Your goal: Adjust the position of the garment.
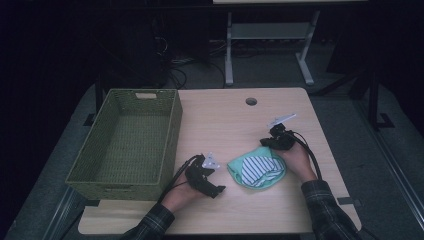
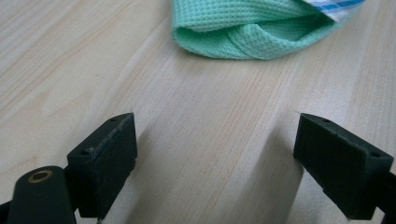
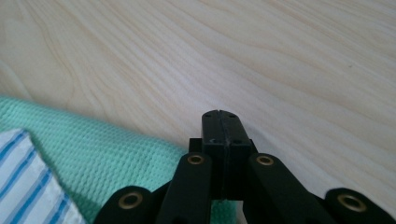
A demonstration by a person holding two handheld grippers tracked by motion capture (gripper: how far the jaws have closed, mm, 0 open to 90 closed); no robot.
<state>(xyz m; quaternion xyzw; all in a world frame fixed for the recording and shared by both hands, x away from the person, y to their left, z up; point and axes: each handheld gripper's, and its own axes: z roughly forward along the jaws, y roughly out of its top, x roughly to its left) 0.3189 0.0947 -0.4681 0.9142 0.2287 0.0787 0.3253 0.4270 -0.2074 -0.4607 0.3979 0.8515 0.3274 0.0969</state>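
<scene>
Fingers of my left gripper [image 2: 215, 163] stand apart over bare table [image 2: 93, 70]; the green cloth [image 2: 252, 32] lies just beyond, nearer my closed, empty right gripper [image 3: 222, 130].

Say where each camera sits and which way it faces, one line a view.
High view: above the person's side, looking forward and down on the table, green basket, both forearms and grippers.
Left gripper view: rides the left gripper, looking low along its open jaws at the green cloth.
Right gripper view: rides the right gripper, jaws shut, over the cloth's edge.
Shared: both gripper views show the green cloth with its striped cloth.
</scene>
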